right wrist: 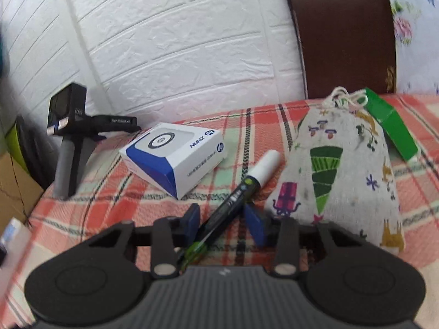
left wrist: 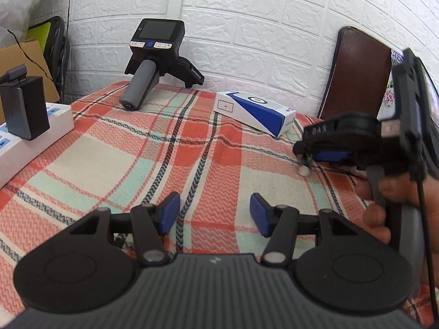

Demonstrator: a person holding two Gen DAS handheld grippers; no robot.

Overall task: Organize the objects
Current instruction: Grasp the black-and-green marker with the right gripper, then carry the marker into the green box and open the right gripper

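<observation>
Through the left wrist view, I am holding the left claw [left wrist: 214, 216] parted and empty over a bare patch of the checked cloth on the worktop [left wrist: 90, 161], nothing between its blue pads [left wrist: 170, 212]. Farther off, the blue-and-white box [left wrist: 255, 112] is lying flat near the wall, and a spare handheld gripper [left wrist: 153, 60] is standing beyond it to the left. At the right edge I am seeing the right claw [left wrist: 304, 156] side-on with a hand [left wrist: 384, 205] on its handle, a white tip poking out just under its nose.

Through the right wrist view, the right claw [right wrist: 221, 218] is straddling the marker [right wrist: 238, 194], which is lying slantwise, white cap pointing away toward the box [right wrist: 175, 156]. The pads are standing close on either side of the black barrel; I am judging them as pinching it, though blur is keeping me from being sure both are pressing. The printed drawstring pouch [right wrist: 343, 170] is sitting just beside the marker on the right, a green carton [right wrist: 389, 126] behind it.

For a good pickup, I am wanting the pads squared to the barrel, gripping near its middle so it does not swing, and lifting straight up, clear of the pouch.
</observation>
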